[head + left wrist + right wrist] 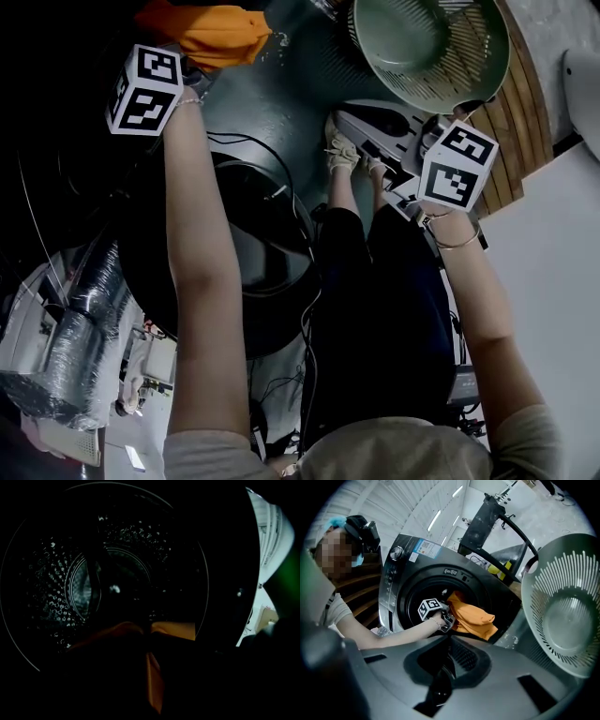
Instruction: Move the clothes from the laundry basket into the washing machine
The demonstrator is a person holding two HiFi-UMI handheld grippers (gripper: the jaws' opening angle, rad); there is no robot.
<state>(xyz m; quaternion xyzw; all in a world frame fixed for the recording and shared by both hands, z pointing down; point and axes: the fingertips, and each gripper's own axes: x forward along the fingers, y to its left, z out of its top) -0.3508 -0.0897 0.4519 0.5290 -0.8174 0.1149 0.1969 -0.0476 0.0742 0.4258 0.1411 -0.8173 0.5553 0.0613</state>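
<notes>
Dark floor and tangled cables (281, 202) fill the head view. At its top edge the left gripper (199, 73) pinches an orange garment (220, 33). The right gripper (361, 120), pressed together on nothing, waits beside the green laundry basket (412, 37), which looks empty.

The left gripper view shows the perforated drum (117, 550) gaping ahead and the garment (173, 630) bunched between the jaws. How far inside it has reached cannot be told from here.

The right gripper view settles that: the garment (473, 613) is at the mouth of the washing machine (408, 555), its folds draping toward the lower rim. If it were let go here, I judge, the cloth could slump over that rim or slide out to the floor; a deeper reach would avoid that. Only this view shows the machine's front.
</notes>
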